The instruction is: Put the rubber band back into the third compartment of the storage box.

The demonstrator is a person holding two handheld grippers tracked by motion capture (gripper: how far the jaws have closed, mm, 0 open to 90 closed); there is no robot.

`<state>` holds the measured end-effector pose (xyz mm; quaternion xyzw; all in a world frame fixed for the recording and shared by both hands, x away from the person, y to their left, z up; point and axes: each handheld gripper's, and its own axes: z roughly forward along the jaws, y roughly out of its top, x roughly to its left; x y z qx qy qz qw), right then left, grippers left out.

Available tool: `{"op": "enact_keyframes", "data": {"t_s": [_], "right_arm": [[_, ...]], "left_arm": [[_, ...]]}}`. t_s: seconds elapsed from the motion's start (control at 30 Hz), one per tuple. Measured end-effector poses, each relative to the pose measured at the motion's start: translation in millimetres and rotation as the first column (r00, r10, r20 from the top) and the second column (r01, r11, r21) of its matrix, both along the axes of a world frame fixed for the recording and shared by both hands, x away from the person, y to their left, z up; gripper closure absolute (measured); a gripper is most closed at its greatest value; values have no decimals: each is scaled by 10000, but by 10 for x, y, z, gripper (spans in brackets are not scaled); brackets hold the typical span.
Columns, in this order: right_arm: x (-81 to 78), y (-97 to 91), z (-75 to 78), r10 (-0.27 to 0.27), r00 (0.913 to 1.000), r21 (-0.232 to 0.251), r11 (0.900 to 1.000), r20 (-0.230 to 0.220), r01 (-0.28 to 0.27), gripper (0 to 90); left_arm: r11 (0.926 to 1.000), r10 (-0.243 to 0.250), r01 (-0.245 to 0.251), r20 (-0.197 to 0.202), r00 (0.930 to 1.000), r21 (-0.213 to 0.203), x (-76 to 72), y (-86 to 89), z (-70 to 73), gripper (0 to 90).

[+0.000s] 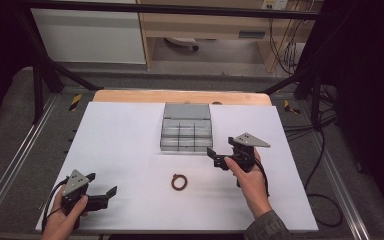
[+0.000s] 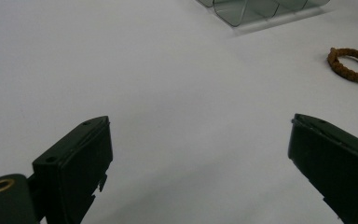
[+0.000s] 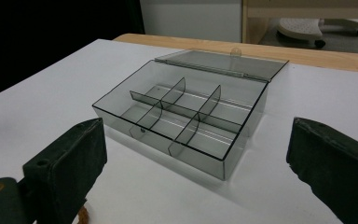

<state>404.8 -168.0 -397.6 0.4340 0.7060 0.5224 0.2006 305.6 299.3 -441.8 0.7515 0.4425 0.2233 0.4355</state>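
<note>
Divider box (image 1: 186, 134) of clear grey plastic sits lid-open mid-tabletop (image 1: 125, 145), likely ready to receive the brown braided ring (image 1: 180, 182) lying just before it; left hand-held gripper (image 1: 102, 187) and right hand-held gripper (image 1: 219, 152) both gape wide, holding nothing

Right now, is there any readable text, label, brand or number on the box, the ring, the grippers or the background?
None can be read.
Clear grey plastic divided box: no text.
Brown braided ring: no text.
Small label on the wooden furniture behind the table: too small and blurred to read.
</note>
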Motion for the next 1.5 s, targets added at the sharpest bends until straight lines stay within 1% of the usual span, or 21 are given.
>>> {"op": "enact_keyframes", "data": {"t_s": [0.03,0.07,0.13,0.27,0.4,0.53,0.63,0.73,0.9,0.93,1.1,1.13,1.2,1.27,1.33,1.4,1.47,1.5], "right_arm": [[12,26,-6,-249,9996,-12,9997,-90,249,48],[16,35,-12,-361,9992,8,9993,-143,361,47],[15,62,-44,-447,9982,203,9988,-398,456,47],[-4,129,-102,-168,9977,225,9996,-654,183,52],[-30,205,-158,113,9945,288,9996,-1037,-84,56],[-87,275,-235,312,9914,-88,9994,-1272,-326,58],[-110,346,-293,526,9863,-169,9983,-1563,-560,65],[-113,417,-332,648,9825,-355,9968,-1746,-721,73],[-130,553,-394,647,9762,-698,9943,-2071,-807,64],[-134,573,-403,684,9759,-714,9938,-2071,-848,65],[-161,660,-444,1002,9680,-808,9893,-2299,-1216,97],[-165,672,-446,1054,9660,-712,9895,-2360,-1254,105],[-174,690,-451,1154,9637,-672,9885,-2406,-1352,127],[-190,711,-458,1253,9622,-697,9868,-2419,-1460,184],[-211,729,-465,1258,9625,-689,9869,-2405,-1462,254],[-228,753,-487,1305,9635,-807,9849,-2339,-1530,328],[-239,778,-512,1387,9624,-972,9815,-2335,-1650,394],[-245,788,-524,1446,9607,-948,9807,-2371,-1710,438]], "left_arm": [[10000,9,-9,-8,10000,2,0,6,-1,58],[10000,36,-36,-24,10000,-29,2,12,-3,58],[10000,52,-52,-34,10000,-75,9,18,-4,59],[10000,-51,51,-35,10000,-65,10,5,-1,59],[9999,-145,145,-40,9999,-30,5,-13,5,59],[9998,-208,208,-57,9998,32,10,-17,3,59],[9998,-211,212,-75,9997,37,12,-17,2,59],[9997,-218,218,-100,9997,62,11,-18,0,59],[9996,-261,262,-102,9996,60,9,-23,-2,59],[9996,-270,271,-107,9996,56,9,-24,-3,59],[9996,-273,274,-126,9995,52,10,-25,-5,59],[9996,-281,282,-122,9995,55,10,-25,-4,59],[9996,-274,275,-118,9996,75,7,-25,-4,59],[9996,-280,281,-105,9996,85,6,-23,-2,59],[9995,-289,290,-107,9995,102,7,-23,-2,59],[9995,-310,312,-115,9995,112,6,-26,-2,59],[9993,-342,343,-117,9993,130,6,-30,-3,59],[9992,-360,361,-124,9993,144,7,-32,-3,59]]}}
